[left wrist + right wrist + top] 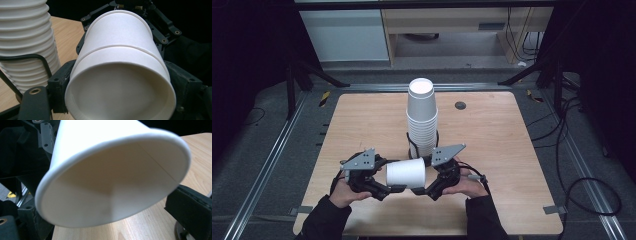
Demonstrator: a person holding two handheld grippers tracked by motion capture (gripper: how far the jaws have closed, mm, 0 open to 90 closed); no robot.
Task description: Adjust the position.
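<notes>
Best done by keeping the paper cups [406, 173] level above the surface [492, 150] and drawing the two apart along their shared axis, straight and slow, with only light pressure so the thin walls do not buckle. Worth noting: a nested pair, judging from the left gripper view, where a second rim rings the body partway along [120, 47]. Held lying on its side between the left gripper [384, 189] and the right gripper [424, 189], near the front edge, just in front of the tall stack of cups [422, 117] standing upright in a black wire holder [412, 145]. Left fingers [58, 80] spread around one end and pinching it; right fingers [192, 205] set either side of the other end, apparently clamped on the rim, though contact on the near side cannot be confirmed. Plain white paper, matte, tapered, with a rolled lip; inside empty and clean, a faint seam line running down the wall [155, 162]. Likely to handle as light and easily crushed, so a twist rather than a hard squeeze ought to break any suction between the two. Care also needed not to swing back into the stack.
</notes>
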